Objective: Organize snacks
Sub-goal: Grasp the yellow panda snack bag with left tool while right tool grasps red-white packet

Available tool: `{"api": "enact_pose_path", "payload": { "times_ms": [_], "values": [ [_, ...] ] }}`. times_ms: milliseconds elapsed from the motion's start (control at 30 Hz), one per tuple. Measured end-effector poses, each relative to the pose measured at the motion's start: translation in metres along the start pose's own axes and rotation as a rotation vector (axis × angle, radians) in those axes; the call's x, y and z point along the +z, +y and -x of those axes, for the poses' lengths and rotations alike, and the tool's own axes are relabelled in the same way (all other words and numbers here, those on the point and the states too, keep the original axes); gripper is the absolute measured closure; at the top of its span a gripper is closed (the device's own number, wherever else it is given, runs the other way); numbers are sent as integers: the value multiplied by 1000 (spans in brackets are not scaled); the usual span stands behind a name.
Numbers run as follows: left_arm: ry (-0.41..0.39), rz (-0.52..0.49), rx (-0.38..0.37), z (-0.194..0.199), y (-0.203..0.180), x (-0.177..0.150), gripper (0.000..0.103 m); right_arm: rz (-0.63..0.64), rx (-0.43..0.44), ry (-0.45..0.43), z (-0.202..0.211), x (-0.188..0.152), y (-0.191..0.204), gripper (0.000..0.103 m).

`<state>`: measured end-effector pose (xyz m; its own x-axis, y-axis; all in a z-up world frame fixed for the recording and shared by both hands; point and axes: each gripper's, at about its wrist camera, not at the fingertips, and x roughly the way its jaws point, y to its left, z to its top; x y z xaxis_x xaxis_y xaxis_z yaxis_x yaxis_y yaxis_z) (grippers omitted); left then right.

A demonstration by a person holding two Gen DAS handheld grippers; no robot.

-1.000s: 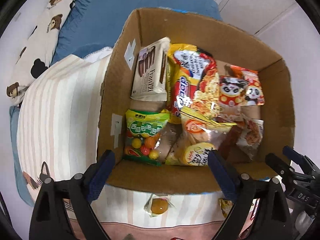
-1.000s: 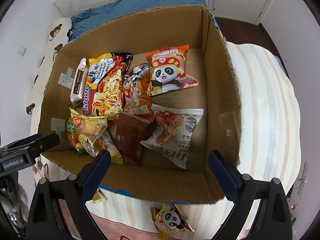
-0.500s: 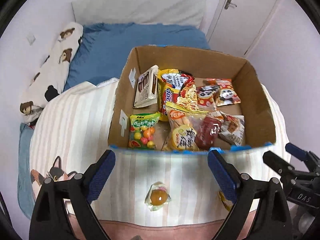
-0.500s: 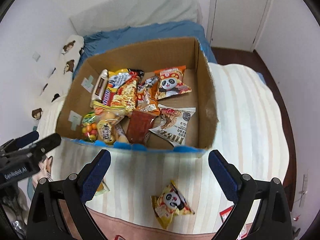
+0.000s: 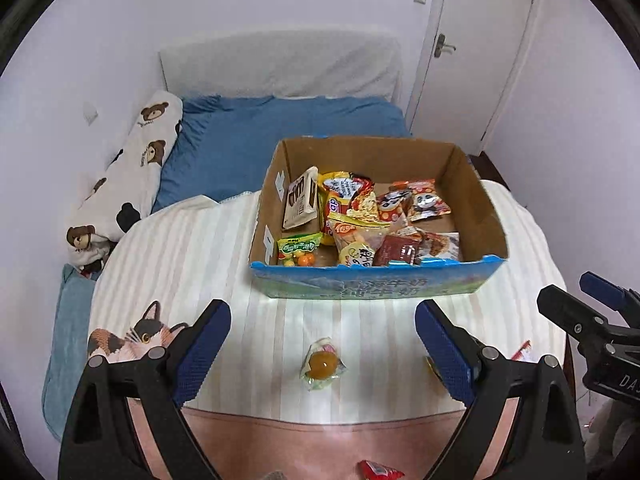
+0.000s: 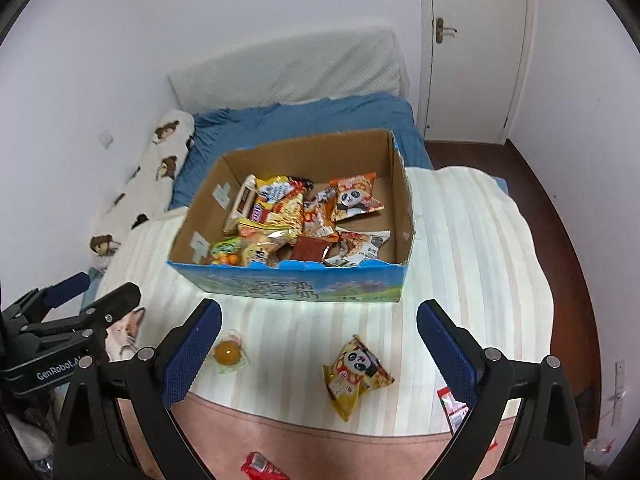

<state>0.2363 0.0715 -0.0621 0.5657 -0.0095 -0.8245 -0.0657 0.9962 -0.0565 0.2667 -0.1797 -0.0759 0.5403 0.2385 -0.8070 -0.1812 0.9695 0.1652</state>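
A cardboard box (image 5: 476, 200) (image 6: 404, 204) with a blue printed front holds several snack packets and stands on the striped blanket. Loose on the blanket in front of it lie a clear-wrapped orange jelly (image 5: 322, 365) (image 6: 228, 354), a yellow panda packet (image 6: 356, 374) and a red-white packet (image 6: 452, 404). A red wrapper (image 5: 378, 472) (image 6: 262, 466) lies at the near edge. My left gripper (image 5: 322, 344) is open and empty above the jelly. My right gripper (image 6: 320, 340) is open and empty above the panda packet.
The bed has a blue sheet (image 5: 256, 136), a bear-print pillow (image 5: 132, 176) at the left and a white headboard cushion (image 5: 280, 64). A white door (image 6: 476, 48) and dark floor (image 6: 560, 200) are at the right. A pink band (image 5: 320, 440) edges the blanket.
Both grippers have pulled back and up from over the box. The box now sits farther off, and the loose snacks on the blanket have come into view.
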Motion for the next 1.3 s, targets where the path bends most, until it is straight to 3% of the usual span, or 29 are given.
{"api": "enact_pose_path", "payload": {
  "times_ms": [200,300,433,467,500,533,633,733,800,867,1000,1133,1300],
  "values": [
    [-22,-16,-10,29,-7,-27,8,-34,49,0,29,-30,-4,3],
    [24,-57,-11,28,-15,-56,8,-61,71,53,25,-55,-15,3],
    [178,-151,-2,-3,-34,-113,8,-120,62,156,4,-108,-39,5],
    [225,-165,-4,-13,-36,-127,8,-136,68,179,0,-119,-45,10],
    [292,-176,-4,-29,-39,-145,8,-157,74,206,-6,-132,-52,24],
    [340,-181,-12,-39,-41,-157,8,-182,82,246,-13,-148,-61,32],
    [493,-132,-55,-74,-42,-194,8,-247,85,294,-22,-179,-84,32],
    [601,-10,-137,-105,-41,-222,9,-298,59,314,-25,-193,-107,30],
    [635,48,-171,-118,-41,-230,9,-316,25,335,-29,-194,-120,18],
    [642,85,-126,-124,-42,-232,10,-327,-10,343,-32,-193,-137,14],
    [542,99,-133,-109,-49,-209,10,-311,-52,340,-40,-181,-163,14],
    [449,-3,-122,-97,-74,-168,10,-249,-77,384,-74,-166,-182,15],
    [440,-131,-178,-117,-118,-121,10,-137,-130,479,-127,-154,-192,15]
  ]
}}
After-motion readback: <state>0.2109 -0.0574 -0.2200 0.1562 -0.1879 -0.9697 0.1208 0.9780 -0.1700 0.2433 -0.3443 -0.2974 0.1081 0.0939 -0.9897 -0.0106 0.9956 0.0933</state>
